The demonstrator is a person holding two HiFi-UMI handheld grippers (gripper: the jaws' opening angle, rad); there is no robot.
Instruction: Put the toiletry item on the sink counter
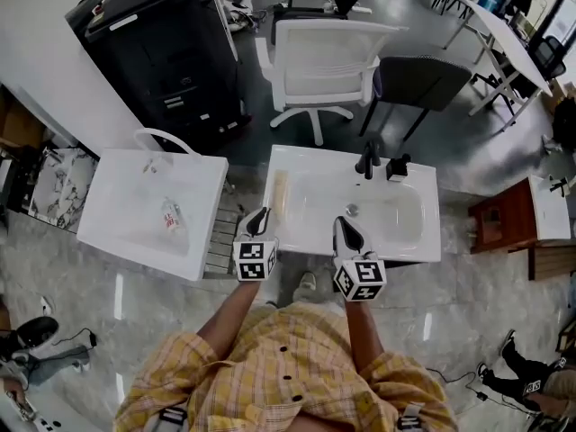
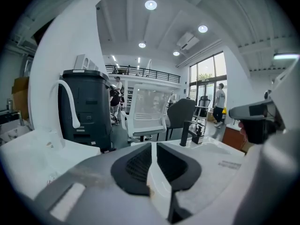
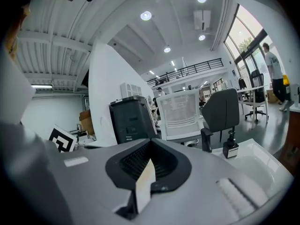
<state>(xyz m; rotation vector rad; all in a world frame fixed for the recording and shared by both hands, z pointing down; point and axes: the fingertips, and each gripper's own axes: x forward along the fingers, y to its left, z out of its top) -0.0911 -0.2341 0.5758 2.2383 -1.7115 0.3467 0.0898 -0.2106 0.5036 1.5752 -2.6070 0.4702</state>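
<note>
A clear bottle with a red label (image 1: 171, 219) lies on the white side table (image 1: 117, 187) left of the sink. On the sink counter's left strip rests a long beige item (image 1: 280, 196). My left gripper (image 1: 259, 216) hovers at the counter's front left corner; in the left gripper view its jaws (image 2: 153, 146) stand a narrow slit apart with nothing between them. To its right, my right gripper (image 1: 345, 228) hangs over the front edge of the sink counter (image 1: 432, 241), and its jaws (image 3: 150, 142) meet at the tips, empty.
A black faucet (image 1: 367, 160) and a small black dispenser (image 1: 399, 166) stand at the back of the basin. Behind the counter are a white chair (image 1: 324, 61), a dark chair (image 1: 421, 84) and a black cabinet (image 1: 162, 43). A white curved handle (image 1: 166, 138) rises from the side table.
</note>
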